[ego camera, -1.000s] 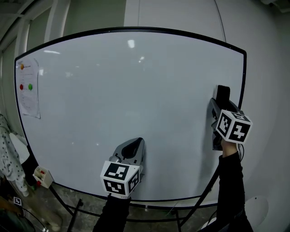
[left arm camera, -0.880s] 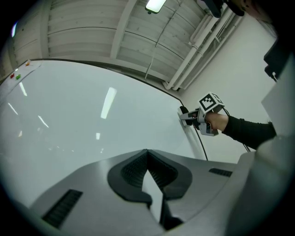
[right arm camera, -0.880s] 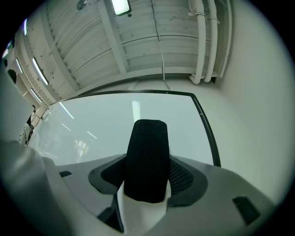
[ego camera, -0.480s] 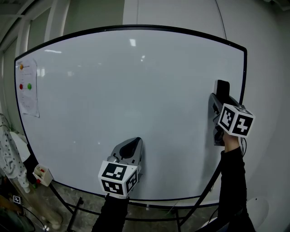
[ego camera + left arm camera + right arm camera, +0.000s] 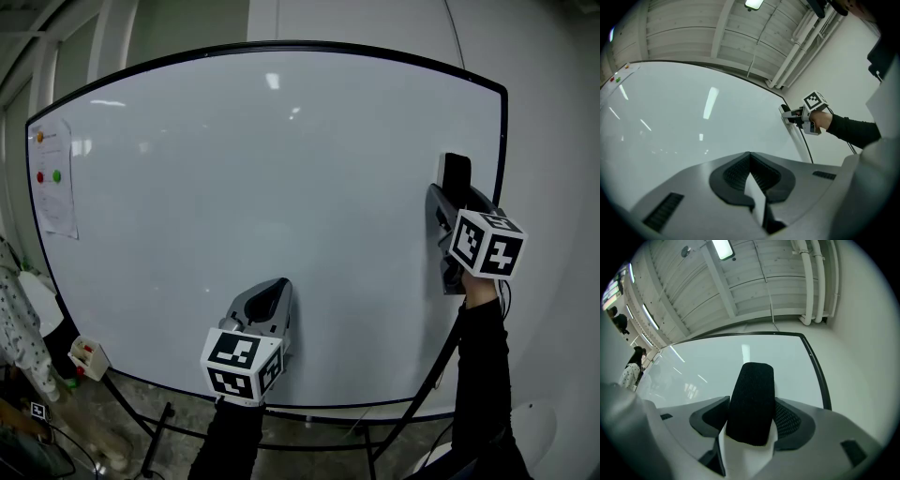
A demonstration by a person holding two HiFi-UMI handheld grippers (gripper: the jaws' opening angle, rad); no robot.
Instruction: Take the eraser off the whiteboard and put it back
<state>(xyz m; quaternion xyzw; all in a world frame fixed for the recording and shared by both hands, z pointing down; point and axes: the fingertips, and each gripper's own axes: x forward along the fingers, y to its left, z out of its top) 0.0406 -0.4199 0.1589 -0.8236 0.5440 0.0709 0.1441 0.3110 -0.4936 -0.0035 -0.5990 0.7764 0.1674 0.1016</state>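
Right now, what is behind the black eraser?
The whiteboard is behind the eraser. The eraser, held in the right tongs, hides whether they touch.

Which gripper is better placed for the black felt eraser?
Right. Right gripper has the black felt eraser between its jaws near the right edge of the white whiteboard; left gripper, shut, sits low, centre.

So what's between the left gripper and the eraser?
Nothing but bare whiteboard between left gripper and eraser, as the head view shows.
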